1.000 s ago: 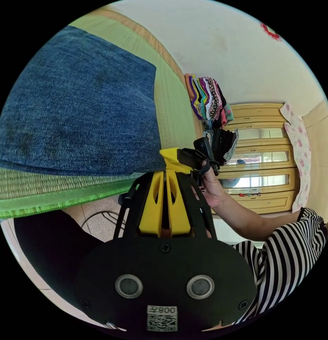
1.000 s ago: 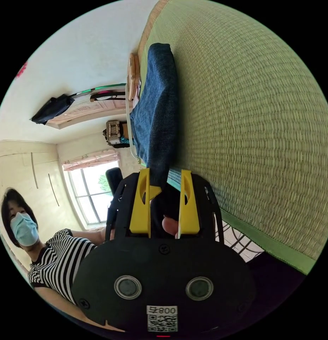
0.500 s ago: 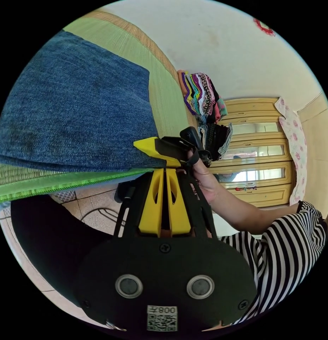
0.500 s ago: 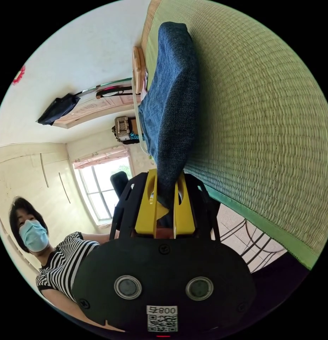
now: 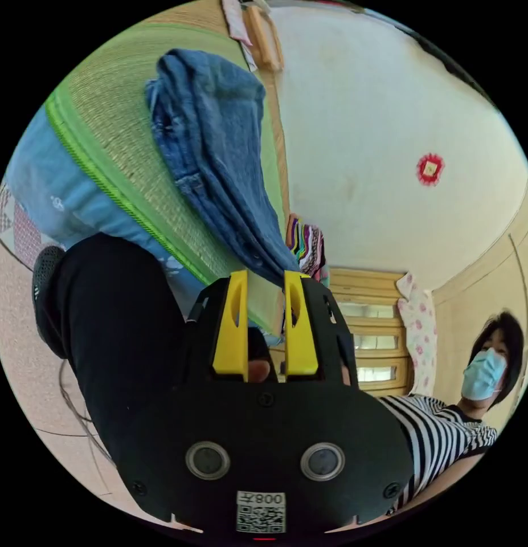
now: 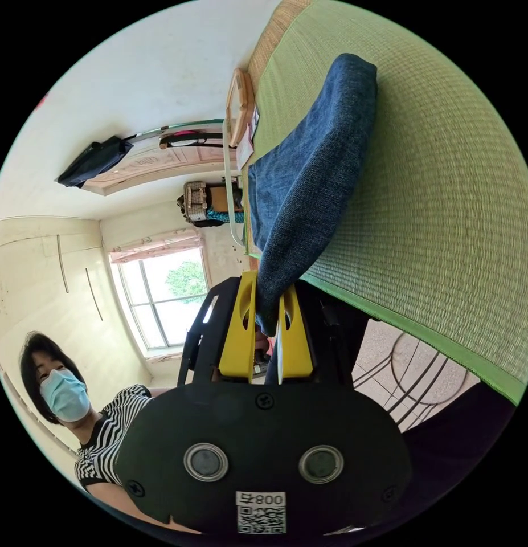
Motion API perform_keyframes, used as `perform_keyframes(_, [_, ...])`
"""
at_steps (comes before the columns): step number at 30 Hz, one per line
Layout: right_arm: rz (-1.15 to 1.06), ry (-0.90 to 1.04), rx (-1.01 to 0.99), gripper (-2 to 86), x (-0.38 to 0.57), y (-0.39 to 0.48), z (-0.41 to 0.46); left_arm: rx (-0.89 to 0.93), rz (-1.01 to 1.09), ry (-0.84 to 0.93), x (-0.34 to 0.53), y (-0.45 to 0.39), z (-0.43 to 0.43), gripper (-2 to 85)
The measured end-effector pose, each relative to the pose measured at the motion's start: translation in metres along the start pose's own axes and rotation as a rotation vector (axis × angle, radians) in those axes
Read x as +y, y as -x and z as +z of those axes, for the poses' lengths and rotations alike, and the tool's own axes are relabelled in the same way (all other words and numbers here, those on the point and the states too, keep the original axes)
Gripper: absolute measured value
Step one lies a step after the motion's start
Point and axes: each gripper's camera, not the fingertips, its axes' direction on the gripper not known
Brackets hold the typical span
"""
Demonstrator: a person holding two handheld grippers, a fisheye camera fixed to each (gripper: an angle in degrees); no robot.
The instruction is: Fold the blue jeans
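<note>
1. No container with visible contents can be made out near either gripper. The only holder-like thing is a woven bag (image 6: pixel 196 208) far beyond the right gripper's jaws, against the wall, and what it holds cannot be told.
2. The blue jeans (image 6: pixel 301 188) are dark, even denim in the right gripper view, a thick folded bundle with a rounded far end. In the left gripper view the jeans (image 5: pixel 218 165) look paler and rumpled, with seams and stitched edges showing.
3. The jeans lie on the green woven mat (image 6: pixel 440 188), running straight out from each gripper's jaws across it.
4. The right gripper (image 6: pixel 266 319) has its yellow jaws nearly closed, pinching the near end of the denim between them.
5. The left gripper (image 5: pixel 265 285) has its jaws parted by a clear gap. The narrow end of the jeans reaches down to the tips, but whether both jaws press on it cannot be told.
6. A stack of striped clothes (image 5: pixel 306 248) sits just beyond the left gripper's tips.
</note>
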Motion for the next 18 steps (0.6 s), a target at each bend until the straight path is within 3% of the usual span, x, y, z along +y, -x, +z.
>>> perform_keyframes(5, [-0.030,-0.002,0.006,4.8,0.005,0.026,-0.002,0.177,-0.159,-0.194,-0.012,0.045,-0.035,13.6])
perform_keyframes(18, [-0.086,-0.008,0.042,4.6,0.036,0.061,-0.017,0.144,-0.207,-0.270,-0.052,0.067,-0.041,14.5])
